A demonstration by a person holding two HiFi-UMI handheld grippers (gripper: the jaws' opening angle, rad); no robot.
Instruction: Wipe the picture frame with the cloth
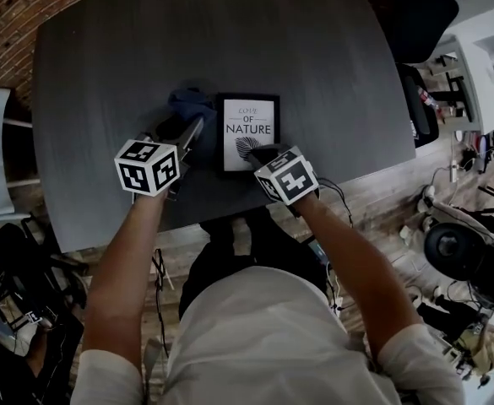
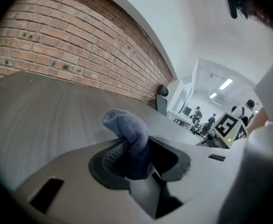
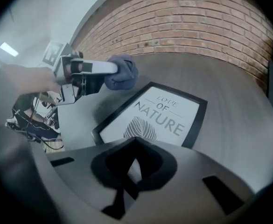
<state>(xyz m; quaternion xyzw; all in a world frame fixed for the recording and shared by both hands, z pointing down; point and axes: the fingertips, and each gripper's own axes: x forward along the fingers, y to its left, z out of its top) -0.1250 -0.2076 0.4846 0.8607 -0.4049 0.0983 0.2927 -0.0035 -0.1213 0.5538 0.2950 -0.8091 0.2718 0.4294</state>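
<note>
Just left of the picture frame [image 1: 248,132], lying lengthwise away from us on the table [image 1: 128,49], our left gripper [image 1: 187,136] clamps the cloth [image 1: 192,104]; our right gripper [image 1: 260,153], closed and empty, sits at its near edge.

We reach both forearms forward, left gripper [image 1: 191,131] angled slightly down with jaws pinching the cloth [image 2: 129,134], right gripper [image 1: 260,153] tipped steeply down, jaws closed together on nothing.
</note>
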